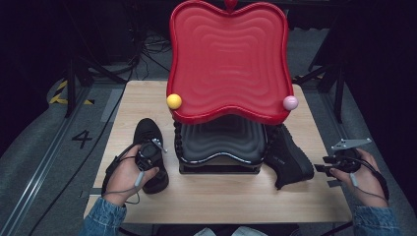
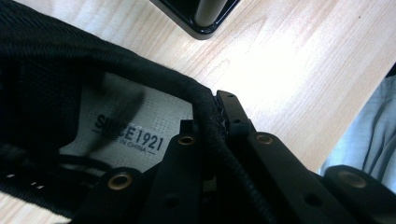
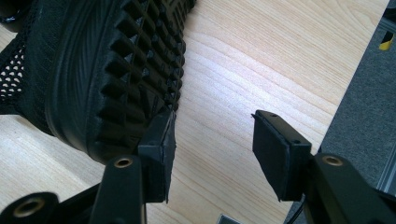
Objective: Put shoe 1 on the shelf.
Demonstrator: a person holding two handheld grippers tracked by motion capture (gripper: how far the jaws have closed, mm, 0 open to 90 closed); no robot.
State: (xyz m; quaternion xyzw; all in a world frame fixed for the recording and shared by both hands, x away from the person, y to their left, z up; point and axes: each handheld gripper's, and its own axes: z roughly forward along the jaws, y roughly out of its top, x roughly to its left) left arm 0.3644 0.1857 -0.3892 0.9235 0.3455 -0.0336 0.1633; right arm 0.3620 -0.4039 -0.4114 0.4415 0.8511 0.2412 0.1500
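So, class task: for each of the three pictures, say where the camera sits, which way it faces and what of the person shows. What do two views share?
High view: above the person's side, looking forward and down on the table; both forearms show.
Left gripper view: on the left gripper, looking along jaws shut on the left shoe collar.
Right gripper view: on the right gripper, jaws open beside the right shoe sole.
Shared: each shoe also shows from above.
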